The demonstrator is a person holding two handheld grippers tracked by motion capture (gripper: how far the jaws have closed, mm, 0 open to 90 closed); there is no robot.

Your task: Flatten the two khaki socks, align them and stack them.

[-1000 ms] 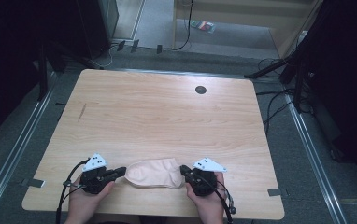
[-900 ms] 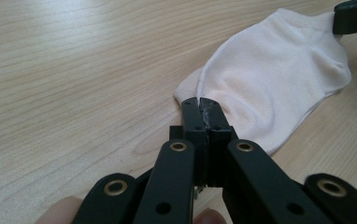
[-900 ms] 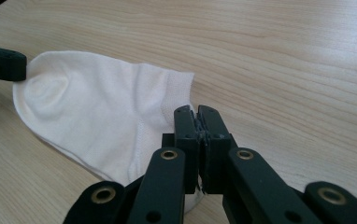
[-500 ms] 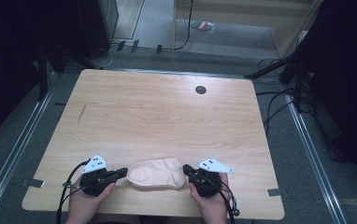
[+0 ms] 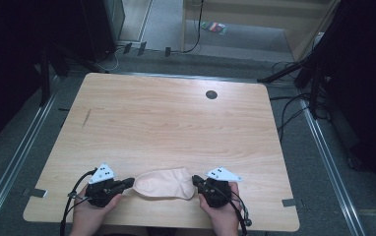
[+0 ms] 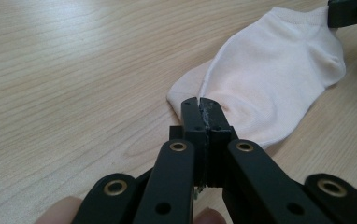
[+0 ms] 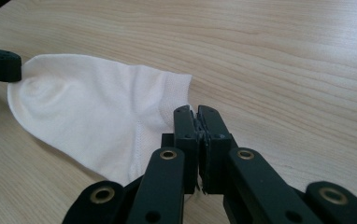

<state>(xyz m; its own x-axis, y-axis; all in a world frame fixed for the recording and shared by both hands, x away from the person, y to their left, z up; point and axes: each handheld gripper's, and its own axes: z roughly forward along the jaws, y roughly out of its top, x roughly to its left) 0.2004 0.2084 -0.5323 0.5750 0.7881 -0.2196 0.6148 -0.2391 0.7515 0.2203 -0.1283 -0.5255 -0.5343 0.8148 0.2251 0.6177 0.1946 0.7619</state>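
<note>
Both tongs, left (image 5: 129,183) and right (image 5: 196,181), clamp the sock (image 5: 164,183); pull evenly outward, keeping it flat and taut.

Your left gripper (image 5: 127,184) and right gripper (image 5: 196,182) are both matt black, each topped with a grey three-cornered plate (image 5: 102,173) dotted with small dark marks. A thin black cable (image 5: 72,196) loops from each one toward you. Seen close, the jaws are flat black bars with squared tips, joined by brass-ringed rivets (image 6: 178,146) beside plain round holes. Your hands (image 5: 91,214) are bare, without gloves.
</note>
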